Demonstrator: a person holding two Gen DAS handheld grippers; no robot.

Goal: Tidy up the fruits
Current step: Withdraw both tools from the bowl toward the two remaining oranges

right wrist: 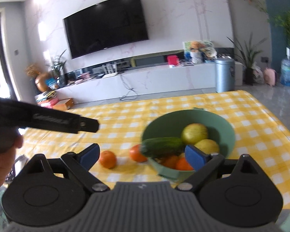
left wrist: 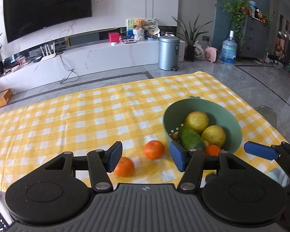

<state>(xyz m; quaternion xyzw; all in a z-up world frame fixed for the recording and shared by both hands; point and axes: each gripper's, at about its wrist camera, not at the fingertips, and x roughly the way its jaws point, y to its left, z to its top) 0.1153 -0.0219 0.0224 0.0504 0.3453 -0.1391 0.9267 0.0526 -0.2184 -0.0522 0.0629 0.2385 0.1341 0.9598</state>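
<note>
Two oranges (left wrist: 153, 149) (left wrist: 124, 166) sit loose on the checked cloth (left wrist: 67, 123) just beside the green bowl (left wrist: 235, 123), which is already piled with fruit. My left gripper (left wrist: 147, 158) and right gripper (right wrist: 143, 155) both hang open, holding nothing. Nudge an orange and it probably rolls away.

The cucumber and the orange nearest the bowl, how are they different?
The cucumber is long, dark green and bumpy; the orange is round and smooth. The cucumber lies in the green bowl, one end poking over its rim; the orange sits on the checked cloth beside it. No gripper holds either.
</note>
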